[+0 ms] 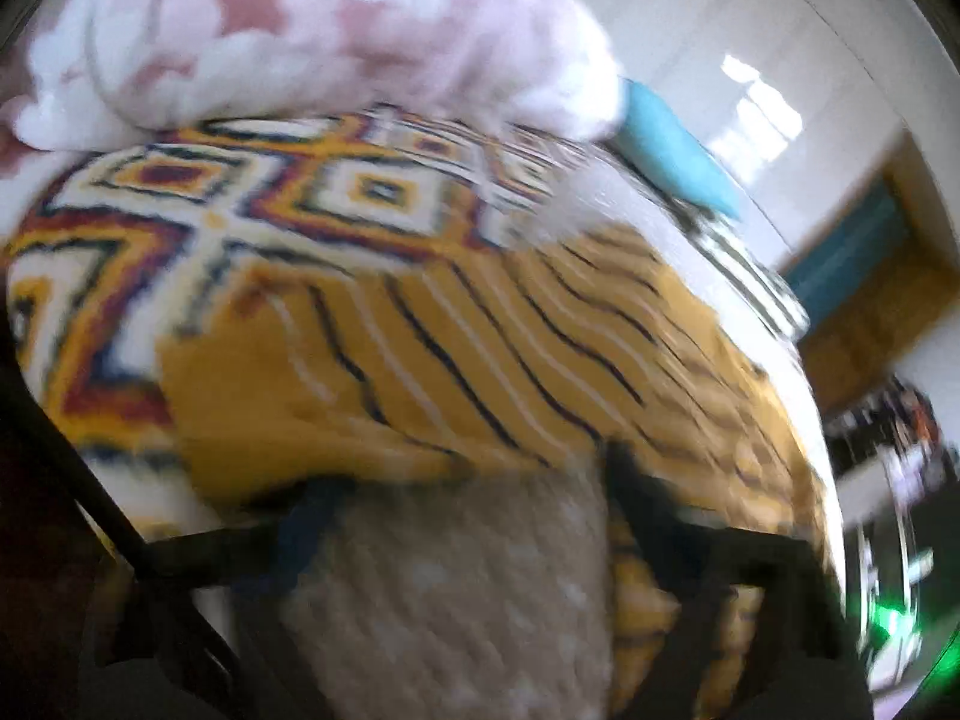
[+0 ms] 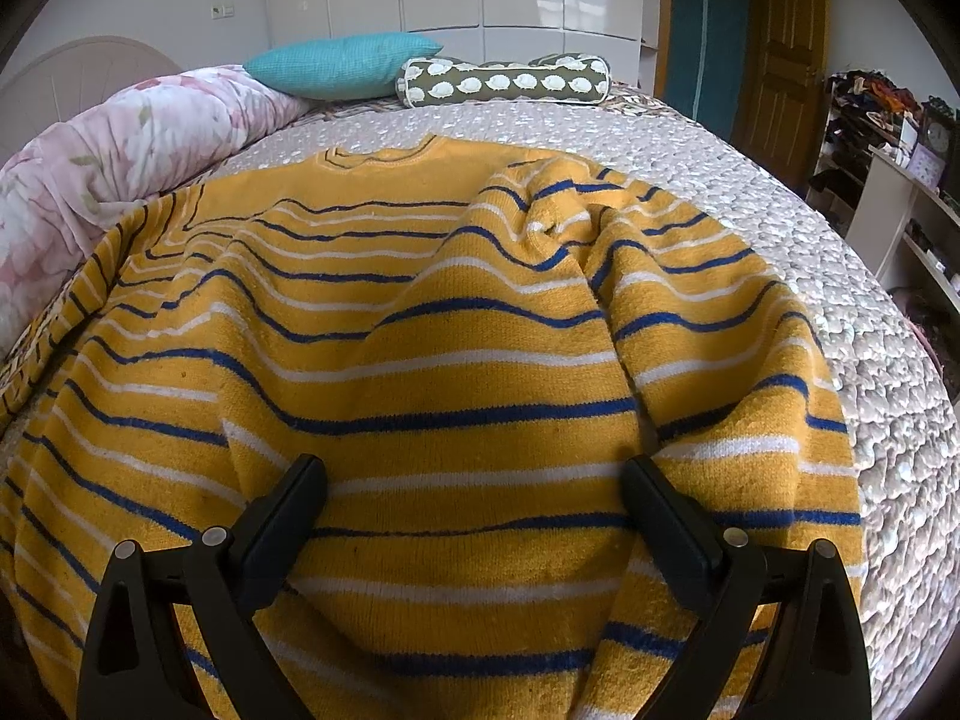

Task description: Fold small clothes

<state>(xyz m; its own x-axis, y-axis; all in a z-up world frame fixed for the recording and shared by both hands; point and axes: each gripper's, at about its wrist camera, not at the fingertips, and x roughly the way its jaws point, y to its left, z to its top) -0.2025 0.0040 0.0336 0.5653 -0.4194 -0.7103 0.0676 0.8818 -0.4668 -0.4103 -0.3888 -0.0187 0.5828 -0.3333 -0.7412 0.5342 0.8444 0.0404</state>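
Note:
A yellow sweater [image 2: 420, 360] with blue and white stripes lies spread and rumpled on the bed, neck at the far end. My right gripper [image 2: 474, 480] is open just over its near hem, one finger on each side of a ridge of the knit. The left wrist view is blurred. There the sweater [image 1: 480, 348] lies beyond my left gripper [image 1: 471, 483], whose dark fingers stand apart at the sweater's edge. Only the beige bedspread [image 1: 450, 600] shows between them, and no pad visibly presses on cloth.
A beige textured bedspread [image 2: 780, 180] covers the bed. A pink floral duvet [image 2: 120, 150] is bunched at the left; beyond are a teal pillow [image 2: 342, 66] and a patterned bolster [image 2: 504, 84]. A diamond-patterned blanket [image 1: 240, 210] lies beside the sweater. Cluttered shelves [image 2: 888, 138] stand right.

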